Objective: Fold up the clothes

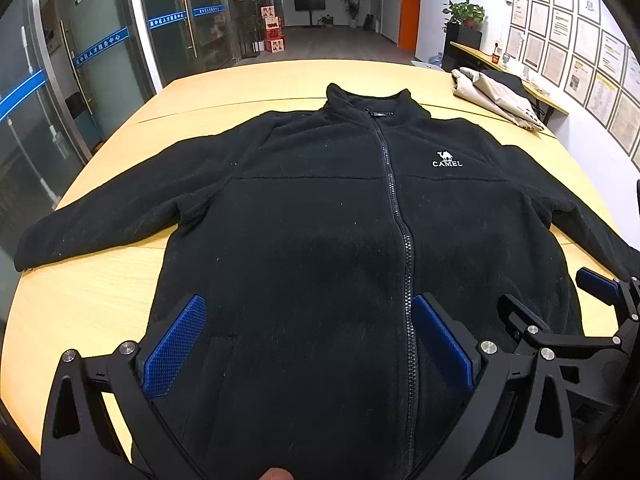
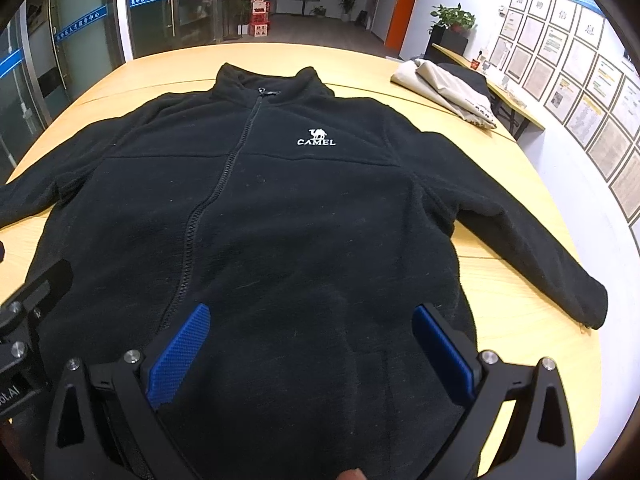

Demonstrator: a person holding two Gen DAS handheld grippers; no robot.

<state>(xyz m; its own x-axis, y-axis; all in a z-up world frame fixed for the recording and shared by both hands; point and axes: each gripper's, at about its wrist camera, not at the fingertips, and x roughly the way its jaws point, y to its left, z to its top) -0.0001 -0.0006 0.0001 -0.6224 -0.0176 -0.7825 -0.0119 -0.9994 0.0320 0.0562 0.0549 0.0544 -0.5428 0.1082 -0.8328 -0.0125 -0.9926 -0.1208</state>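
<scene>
A black fleece zip-front jacket [image 1: 320, 216] with a white camel logo [image 1: 447, 159] on the chest lies flat, front up and zipped, on a light wooden table [image 1: 100, 304], collar pointing away from the cameras and both sleeves spread outward. The left gripper [image 1: 308, 340] hovers over the lower hem region with its blue ribbed fingers [image 1: 176, 352] spread wide apart — nothing is grasped between them. The right gripper [image 2: 310, 344] is likewise released, its blue pads [image 2: 180, 356] parted above the jacket's lower right panel.

The left wrist view shows the whole of one sleeve [image 1: 80, 236] ending near the table's left edge, and the right gripper [image 1: 600, 312] entering at the right margin. The right wrist view instead shows the opposite sleeve [image 2: 540, 256] in full, its cuff resting close to the table's near right edge, with part of the left gripper's black frame [image 2: 24, 320] at the left margin.

In both views a folded beige and black garment [image 2: 448, 92] sits well apart at the far right of the table — beyond it, a wall of framed notices [image 2: 580, 72].
</scene>
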